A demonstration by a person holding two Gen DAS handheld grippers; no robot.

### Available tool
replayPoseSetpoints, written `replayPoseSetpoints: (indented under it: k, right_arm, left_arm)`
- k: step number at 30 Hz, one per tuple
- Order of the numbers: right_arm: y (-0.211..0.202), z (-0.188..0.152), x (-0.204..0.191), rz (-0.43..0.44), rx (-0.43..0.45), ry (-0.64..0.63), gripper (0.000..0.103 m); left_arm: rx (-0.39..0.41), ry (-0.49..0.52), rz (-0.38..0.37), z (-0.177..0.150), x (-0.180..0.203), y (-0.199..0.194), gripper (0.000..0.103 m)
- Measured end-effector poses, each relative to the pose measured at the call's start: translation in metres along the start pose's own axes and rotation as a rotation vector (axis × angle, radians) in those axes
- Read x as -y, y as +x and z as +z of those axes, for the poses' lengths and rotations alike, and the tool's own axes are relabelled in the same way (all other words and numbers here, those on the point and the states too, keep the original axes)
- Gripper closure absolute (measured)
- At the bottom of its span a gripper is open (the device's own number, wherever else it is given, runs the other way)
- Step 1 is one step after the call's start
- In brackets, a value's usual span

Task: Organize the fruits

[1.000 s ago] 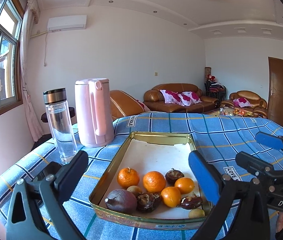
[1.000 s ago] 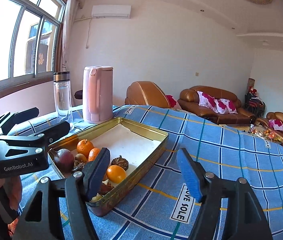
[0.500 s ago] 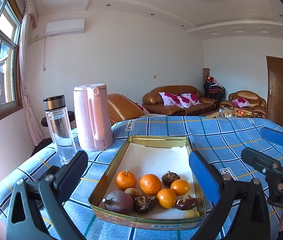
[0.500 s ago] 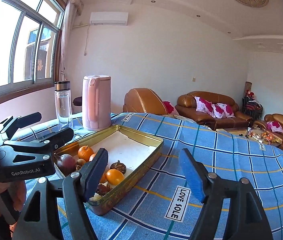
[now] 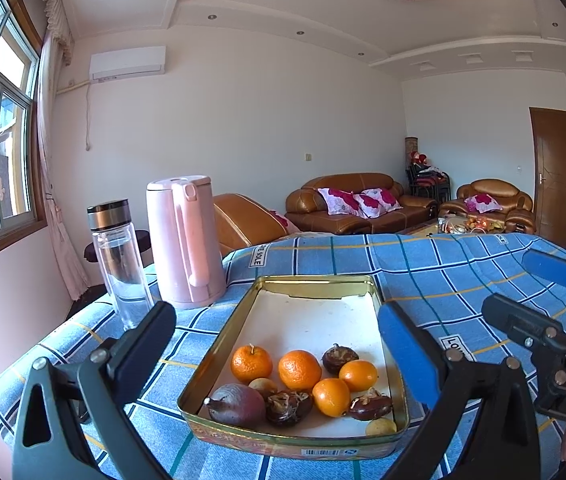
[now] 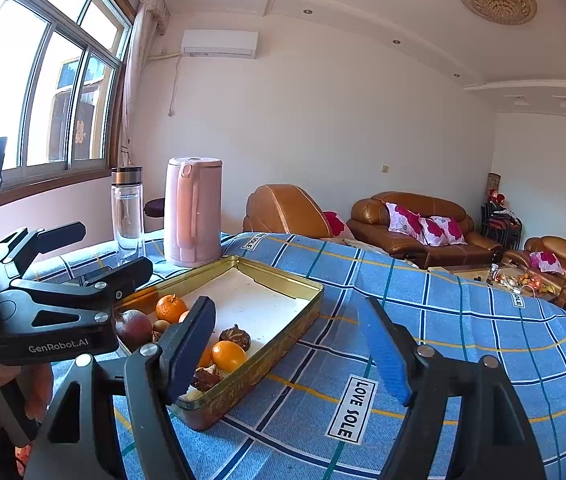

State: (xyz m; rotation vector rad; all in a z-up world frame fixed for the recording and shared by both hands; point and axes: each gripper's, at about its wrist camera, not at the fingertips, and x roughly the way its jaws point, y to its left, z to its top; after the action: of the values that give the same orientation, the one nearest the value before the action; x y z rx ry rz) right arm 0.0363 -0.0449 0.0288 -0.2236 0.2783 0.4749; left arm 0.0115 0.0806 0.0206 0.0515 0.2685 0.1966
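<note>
A gold tin tray (image 5: 219, 344) lies on the blue checked cloth. At its near end sit several oranges (image 5: 299, 369), a purple fruit (image 5: 239, 404), dark brown fruits (image 5: 339, 358) and a small yellow one (image 5: 381, 426). My left gripper (image 5: 275, 320) hovers open in front of the tray, with nothing between its fingers. My right gripper (image 6: 285, 320) is open too, empty, just right of the tray (image 6: 283, 320). Each gripper shows in the other's view: the right gripper (image 5: 523, 288) to the tray's right, the left gripper (image 6: 103, 254) held by a hand over its left side.
A pink kettle (image 5: 185, 240) and a glass water bottle (image 5: 117, 264) stand on the table behind and left of the tray. The cloth's right half (image 6: 463, 340) is bare. Brown sofas (image 5: 355, 204) and a door (image 5: 553, 172) lie beyond the table.
</note>
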Motion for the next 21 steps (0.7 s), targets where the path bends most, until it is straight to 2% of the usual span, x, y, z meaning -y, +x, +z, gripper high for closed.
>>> replayPoseSetpoints:
  k: [7, 21]
  right_arm:
    - [-0.002, -0.002, 0.005, -0.016, 0.002, 0.005, 0.027]
    - [-0.007, -0.004, 0.008, -0.028, 0.006, 0.005, 0.027]
  left_arm:
    - [-0.015, 0.04, 0.022, 0.0, 0.008, 0.001, 0.0]
    - [0.001, 0.035, -0.04, 0.004, 0.013, -0.003, 0.0]
